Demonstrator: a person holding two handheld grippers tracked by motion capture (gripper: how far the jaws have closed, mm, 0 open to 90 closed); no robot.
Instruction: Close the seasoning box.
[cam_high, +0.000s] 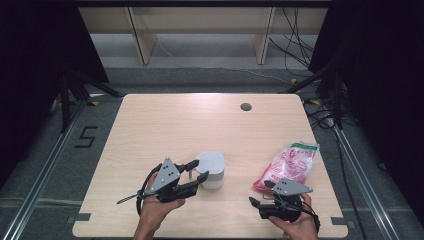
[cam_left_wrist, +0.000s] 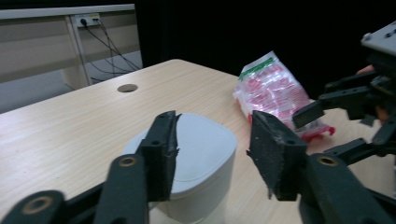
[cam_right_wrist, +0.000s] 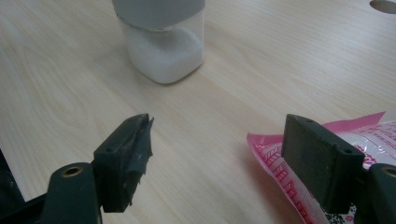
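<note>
Where it stands: the clear square plastic jar with a grey lid (cam_high: 211, 170) sits near the light wooden table (cam_high: 175, 125) front edge.
Jar contents: white powder (cam_right_wrist: 163, 53), about half full.
Left gripper (cam_high: 199, 170): jaws spread, flanking the lid without pinching it.
Right gripper (cam_high: 261, 194): jaws spread, empty, beside the pink-and-white printed plastic bag (cam_high: 288, 165).

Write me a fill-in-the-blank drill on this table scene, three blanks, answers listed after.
1. The white-lidded container sits between the open jaws of the ____ tongs.
2. The pink and white bag lies on the table beside the ____ tongs.
3. Through its clear lower wall, the container holds a ____ powder.

Missing words: left; right; white
</note>
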